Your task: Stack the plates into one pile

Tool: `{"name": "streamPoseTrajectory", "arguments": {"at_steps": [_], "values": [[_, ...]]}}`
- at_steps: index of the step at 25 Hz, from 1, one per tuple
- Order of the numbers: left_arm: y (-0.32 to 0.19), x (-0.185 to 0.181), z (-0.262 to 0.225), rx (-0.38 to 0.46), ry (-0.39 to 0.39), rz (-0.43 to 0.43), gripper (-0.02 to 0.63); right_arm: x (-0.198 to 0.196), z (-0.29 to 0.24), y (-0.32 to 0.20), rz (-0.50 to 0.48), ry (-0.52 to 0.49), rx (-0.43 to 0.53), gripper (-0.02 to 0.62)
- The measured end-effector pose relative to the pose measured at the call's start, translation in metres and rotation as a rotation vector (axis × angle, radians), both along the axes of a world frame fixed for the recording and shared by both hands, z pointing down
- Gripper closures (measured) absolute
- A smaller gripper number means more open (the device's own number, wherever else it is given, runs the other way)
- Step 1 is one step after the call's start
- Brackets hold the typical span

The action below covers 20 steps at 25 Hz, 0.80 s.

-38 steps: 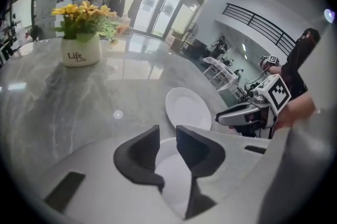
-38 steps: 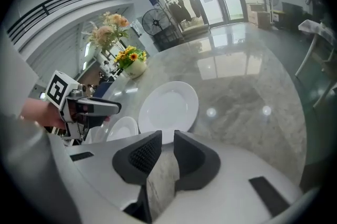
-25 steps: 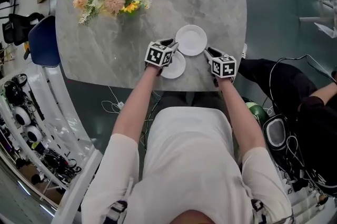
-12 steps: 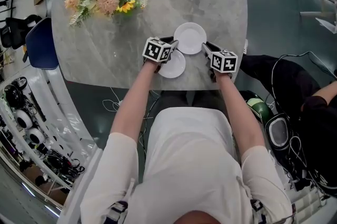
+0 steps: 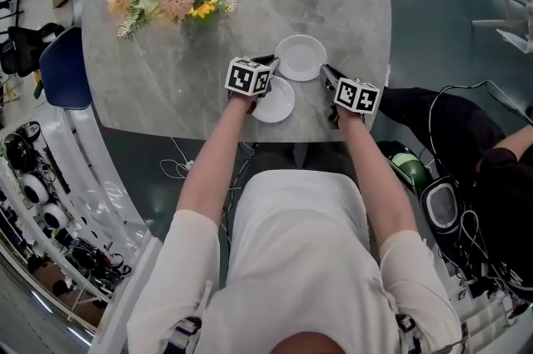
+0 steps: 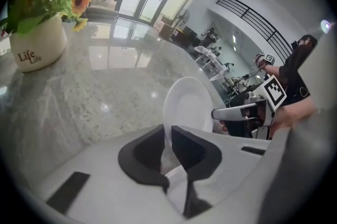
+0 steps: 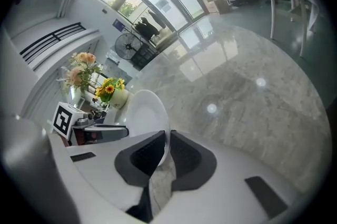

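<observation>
1. Nothing is stacked yet: the far plate (image 5: 301, 57) and the near plate (image 5: 278, 104) lie flat, just beside each other, on the marble table (image 5: 166, 90).
2. The left claw (image 6: 167, 132) has just been closing. Its pads now pinch a white rim, seemingly the far plate's left edge.
3. The right claw (image 7: 167, 139) is clamped on that plate's right edge.
4. Still to do: lift the far plate and set it on the near plate.
</observation>
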State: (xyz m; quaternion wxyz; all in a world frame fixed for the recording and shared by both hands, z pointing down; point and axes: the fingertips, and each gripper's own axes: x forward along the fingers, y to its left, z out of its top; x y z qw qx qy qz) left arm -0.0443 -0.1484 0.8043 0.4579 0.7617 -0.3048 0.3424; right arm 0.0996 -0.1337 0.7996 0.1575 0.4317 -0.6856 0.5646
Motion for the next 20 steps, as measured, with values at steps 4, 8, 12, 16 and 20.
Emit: {"name": "streamPoseTrajectory", "arguments": {"at_steps": [4, 8, 12, 16, 20], "values": [[0.0, -0.004, -0.008, 0.024, 0.009, -0.021, 0.559, -0.005, -0.009, -0.002, -0.017, 0.002, 0.025, 0.541], [0.001, -0.013, -0.018, 0.061, 0.016, -0.052, 0.56, -0.014, -0.02, -0.007, -0.051, -0.001, 0.057, 0.541], [0.006, -0.023, -0.03, 0.086, 0.022, -0.083, 0.56, -0.025, -0.034, -0.008, -0.105, 0.004, 0.086, 0.541], [0.023, -0.032, -0.04, 0.097, 0.025, -0.114, 0.56, -0.033, -0.043, 0.002, -0.151, 0.015, 0.097, 0.541], [0.04, -0.044, -0.047, 0.097, 0.023, -0.151, 0.561, -0.046, -0.05, 0.015, -0.202, 0.015, 0.099, 0.541]]}}
